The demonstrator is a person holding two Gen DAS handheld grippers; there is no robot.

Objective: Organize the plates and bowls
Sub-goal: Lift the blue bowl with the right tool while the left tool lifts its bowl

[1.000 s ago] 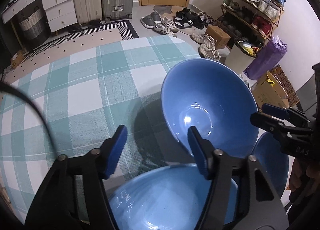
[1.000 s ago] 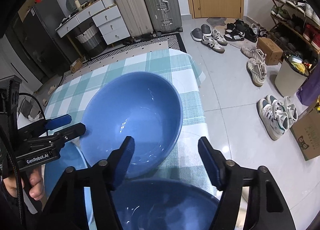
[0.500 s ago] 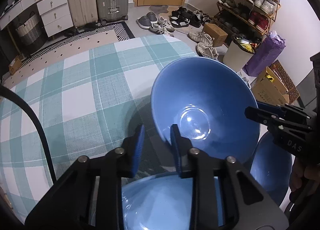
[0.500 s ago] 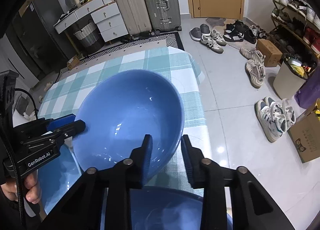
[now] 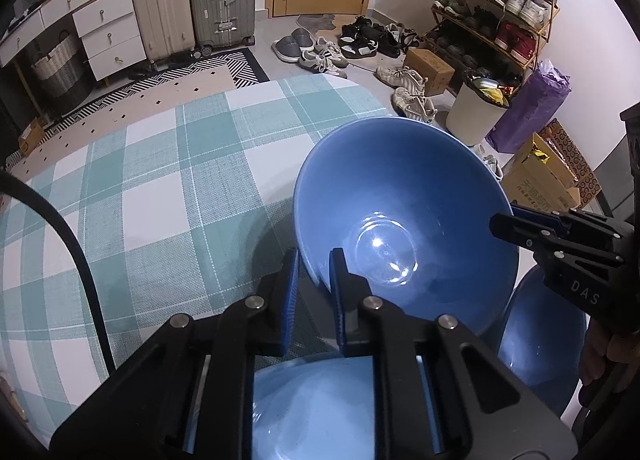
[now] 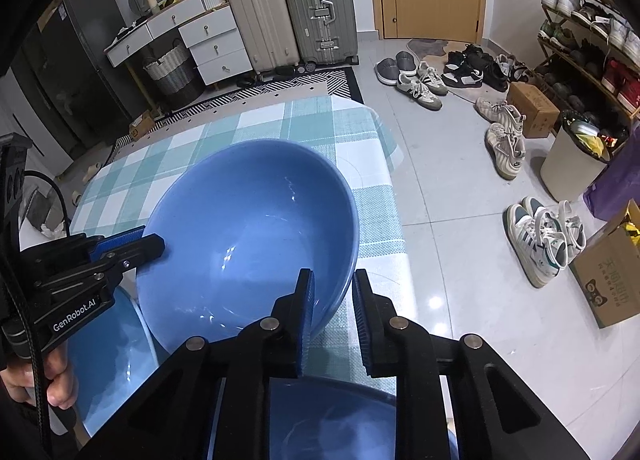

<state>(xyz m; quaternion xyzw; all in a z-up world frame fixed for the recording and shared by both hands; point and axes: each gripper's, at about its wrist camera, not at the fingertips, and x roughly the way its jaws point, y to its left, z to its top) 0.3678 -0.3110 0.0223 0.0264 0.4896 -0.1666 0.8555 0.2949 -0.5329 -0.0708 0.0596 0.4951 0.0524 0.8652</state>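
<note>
bowl (image 5: 404, 219): big blue one, on the check cloth (image 5: 140, 187) near the table's right edge, looks tipped a bit twd the cams.
L gripper (image 5: 314, 272): jaws nearly shut, pinched on bowl's near-left rim, one pad outside the wall, one inside; just been closing, rim betw them.
R gripper (image 6: 332, 300): jaws narrow, astride the near-right rim; inner pad on the wall, outer pad shows a sliver of gap in the wrist view, so full clamp can't be told; also just been closing w/ rim betw.
other bowls: one blue bowl under L gripper (image 5: 320, 412), another by the R one (image 5: 540, 344), both close to the big bowl; which is the stack target I can't tell.
step: two-handed rim grip, lift looks next (my read).
how to do well: confirm R pads bite before lifting; raise both sides together, keep rim level; glazed wall prob slick, so pinch deep, not at the lip; clear the nearby bowls before moving across; lower centred, no drop.
risk: uneven lift → bowl pivots out of one pinch; table edge close on the R, floor beyond.
</note>
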